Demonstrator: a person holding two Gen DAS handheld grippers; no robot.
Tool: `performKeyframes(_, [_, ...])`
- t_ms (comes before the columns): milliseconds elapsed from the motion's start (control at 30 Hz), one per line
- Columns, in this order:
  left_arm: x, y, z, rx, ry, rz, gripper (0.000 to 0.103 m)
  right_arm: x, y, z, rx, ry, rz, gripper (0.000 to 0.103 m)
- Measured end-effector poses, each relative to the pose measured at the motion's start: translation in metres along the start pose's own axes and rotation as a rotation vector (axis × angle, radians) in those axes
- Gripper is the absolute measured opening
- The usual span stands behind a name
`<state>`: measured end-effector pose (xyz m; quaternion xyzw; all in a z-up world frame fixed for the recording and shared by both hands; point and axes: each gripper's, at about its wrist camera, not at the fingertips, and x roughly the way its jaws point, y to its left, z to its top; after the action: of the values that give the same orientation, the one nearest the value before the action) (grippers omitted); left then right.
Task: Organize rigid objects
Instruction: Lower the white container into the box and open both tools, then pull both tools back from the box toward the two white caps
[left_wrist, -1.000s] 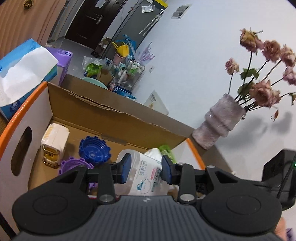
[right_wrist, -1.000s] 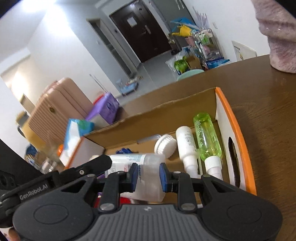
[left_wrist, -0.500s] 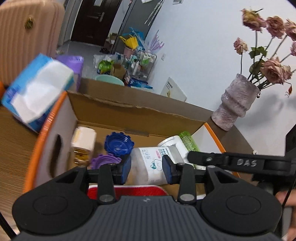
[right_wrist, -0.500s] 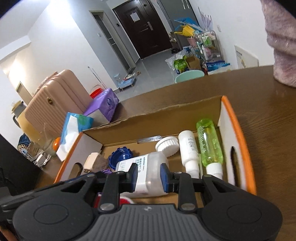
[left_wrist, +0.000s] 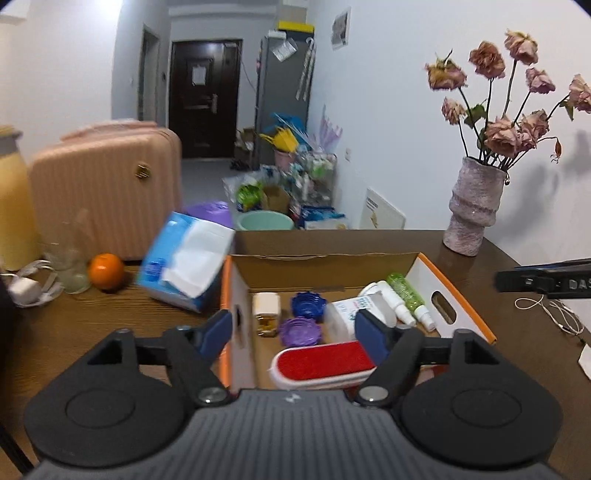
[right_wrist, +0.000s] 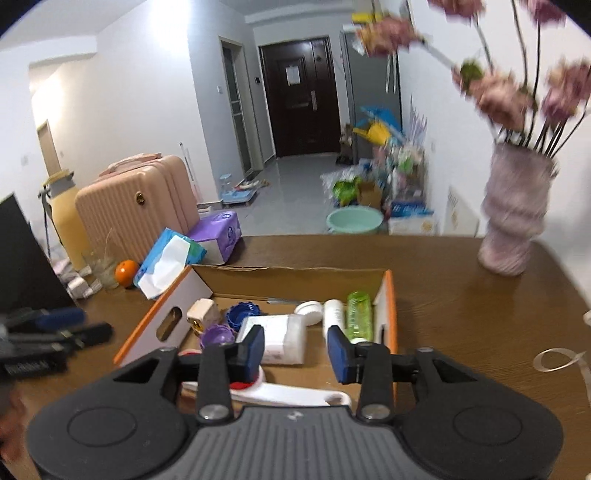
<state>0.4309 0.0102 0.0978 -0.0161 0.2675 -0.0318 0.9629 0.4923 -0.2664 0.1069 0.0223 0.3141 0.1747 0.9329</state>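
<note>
A cardboard box with orange rims stands on the brown table. In it lie a white bottle, a green spray bottle, a white tube, a blue cap, a purple cap, a cream plug and a red-and-white lint brush. My left gripper is open and empty, above the box's near edge. My right gripper is open and empty, above the box's near side.
A blue tissue pack, a purple pack, an orange and a glass sit left of the box. A vase of dried roses stands at the back right. A white cord lies on the right.
Both grippers have pulled back and risen away from the box and opened wide. The white bottle, earlier between the fingers, now lies in the box.
</note>
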Motion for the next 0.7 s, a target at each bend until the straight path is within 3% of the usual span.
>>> performKeyframes(67, [-0.020, 0.001, -0.006, 0.017, -0.032, 0.029, 0.087, -0.021, 0.008, -0.008, -0.043, -0.026, -0.028, 0.054])
performKeyframes(133, [-0.039, 0.001, -0.012, 0.032, -0.065, 0.057, 0.092, -0.042, 0.014, -0.019, -0.078, -0.059, -0.045, 0.058])
performKeyframes(200, [-0.058, 0.002, -0.021, 0.036, -0.093, 0.070, 0.098, -0.056, 0.023, -0.028, -0.104, -0.075, -0.053, 0.059])
performKeyframes(367, [-0.107, 0.000, -0.046, 0.052, -0.174, 0.117, 0.103, -0.096, 0.040, -0.058, -0.140, -0.128, -0.042, 0.064])
performKeyframes(533, [-0.154, -0.004, -0.079, 0.070, -0.266, 0.158, 0.103, -0.137, 0.053, -0.096, -0.139, -0.191, -0.027, 0.067])
performKeyframes(700, [-0.189, -0.019, -0.124, 0.133, -0.301, 0.173, 0.103, -0.176, 0.064, -0.143, -0.144, -0.245, -0.024, 0.067])
